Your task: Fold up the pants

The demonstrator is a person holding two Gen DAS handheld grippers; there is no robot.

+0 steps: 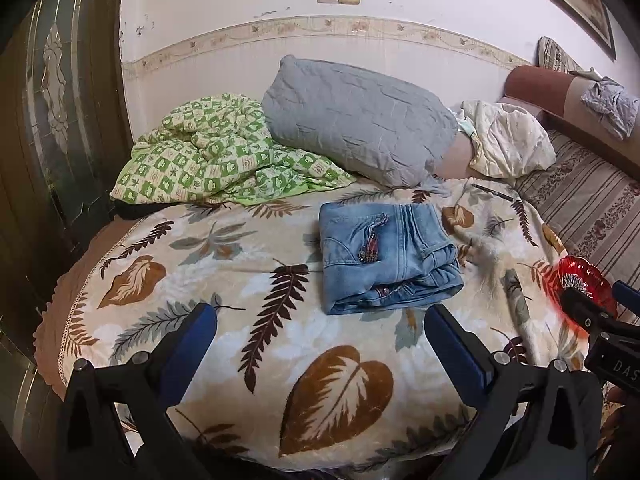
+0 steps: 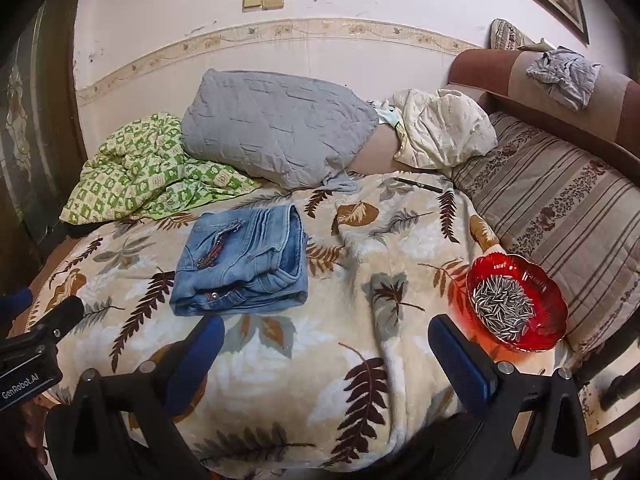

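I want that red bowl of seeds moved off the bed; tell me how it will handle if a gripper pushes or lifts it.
The red bowl looks like glass, so probably rigid, slick and breakable. It sits on the soft leaf-print blanket, so a push would likely tip it rather than slide it. Its loose seeds would probably spill.

"GenRobot.AI" on left claw [image 2: 28,376]

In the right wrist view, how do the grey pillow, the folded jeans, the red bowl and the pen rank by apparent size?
1. grey pillow
2. folded jeans
3. red bowl, though it lies nearer the camera, so this rank is unsure
4. pen
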